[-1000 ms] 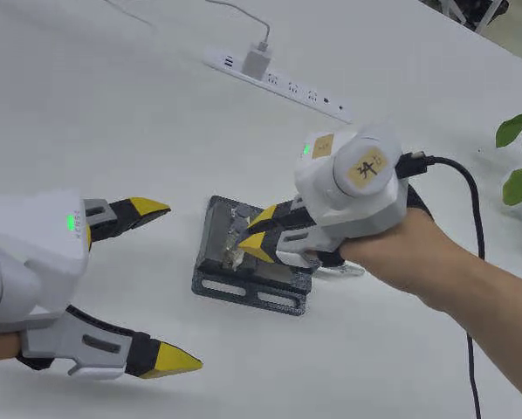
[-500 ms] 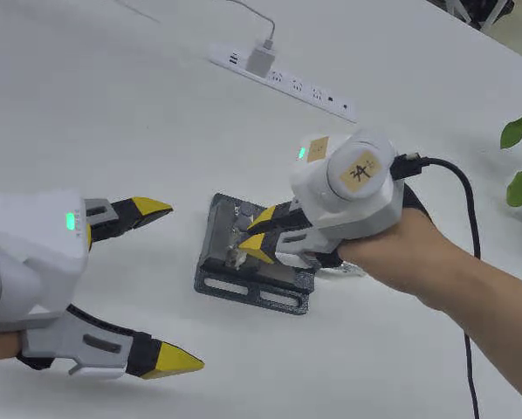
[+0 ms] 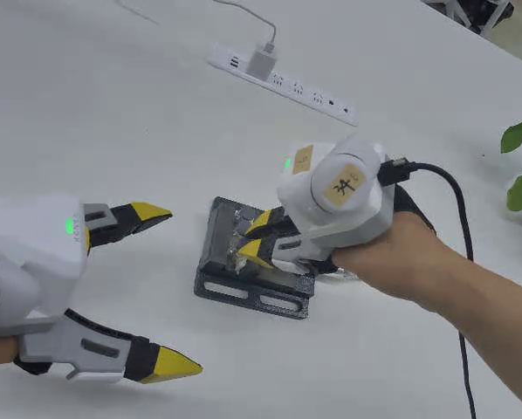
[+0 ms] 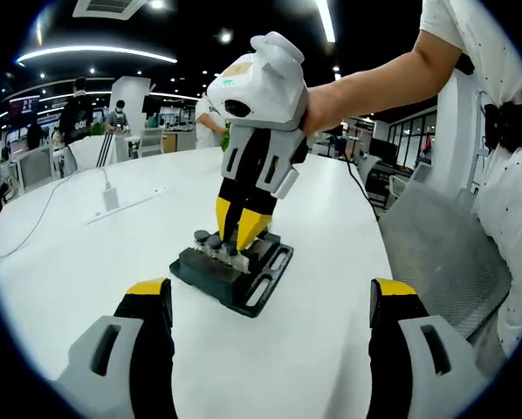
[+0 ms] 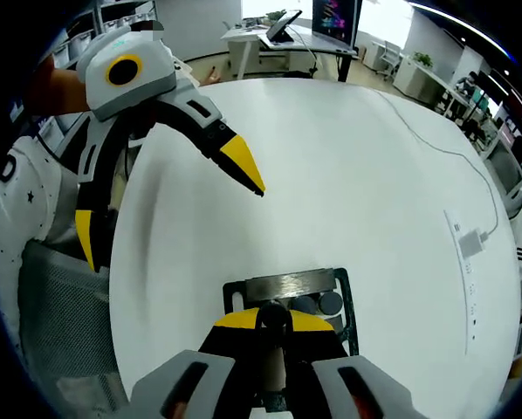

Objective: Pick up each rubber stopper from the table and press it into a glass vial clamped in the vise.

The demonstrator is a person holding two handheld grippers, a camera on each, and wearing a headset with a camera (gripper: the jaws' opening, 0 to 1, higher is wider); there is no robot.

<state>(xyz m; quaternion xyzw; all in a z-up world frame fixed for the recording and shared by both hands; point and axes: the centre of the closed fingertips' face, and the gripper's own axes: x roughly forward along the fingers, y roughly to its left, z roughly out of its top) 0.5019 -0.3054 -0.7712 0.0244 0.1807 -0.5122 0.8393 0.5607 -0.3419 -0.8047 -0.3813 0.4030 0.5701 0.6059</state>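
Head view: the right claw (image 3: 252, 241) leans down over the vise (image 3: 243, 292) in the middle of the white table (image 3: 113, 113), its jaws pinched narrow at the row of vials. The left claw (image 3: 161, 288) hangs wide open and empty, well off to the side. Left gripper view: from here the yellow tips come at the vials (image 4: 207, 239) on a slant rather than straight down, and I'd say that is the worry. Push on a tilt and the stopper could cock in the mouth or squirt out sideways, or the glass could chip. The vise looks to be merely resting on the table with nothing steadying it, so a hard press might skid or tip it. Right gripper view: what I take for a dark stopper (image 5: 272, 316) sits between the narrowed tips above the vise, just beside vials that are already plugged. The tips look close enough to those neighbours to knock them.
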